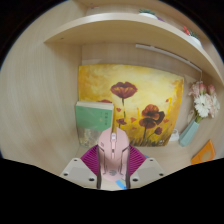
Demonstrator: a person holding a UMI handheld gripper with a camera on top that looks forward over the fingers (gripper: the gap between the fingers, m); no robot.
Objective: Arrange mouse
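Note:
A pale pink computer mouse [112, 155] sits between my two fingers, its nose pointing away from me. Both magenta pads [93, 160] press against its sides. My gripper [112, 172] is shut on the mouse and holds it up in the air, in front of a wooden desk hutch. The mouse's rear end is hidden behind the gripper body.
Beyond the mouse a yellow painting of red flowers [130, 100] leans against the back wall. A teal book [92, 112] stands to its left. A white flower bunch [205, 103] is at the right. A wooden shelf [120, 25] runs overhead.

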